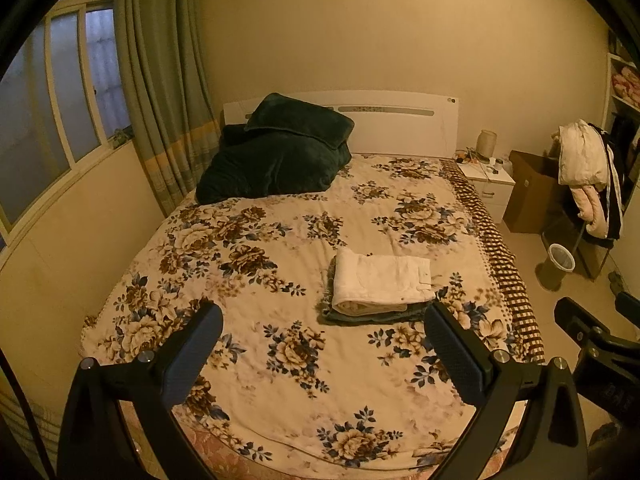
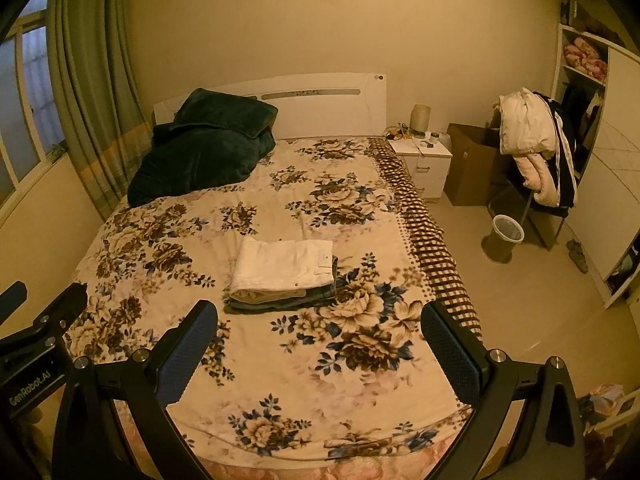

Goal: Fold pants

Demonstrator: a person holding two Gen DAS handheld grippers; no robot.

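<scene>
Centrally, floral-covered bed [image 1: 280, 360] filling both frames. Folded white pants [image 1: 382, 284] atop a darker folded garment [image 1: 372, 316], long axis left-right, waistband toward frame right, folded edge left. Just above and between spread left tool [image 1: 322, 334]; above-left of spread, empty right tool [image 2: 318, 330].
</scene>
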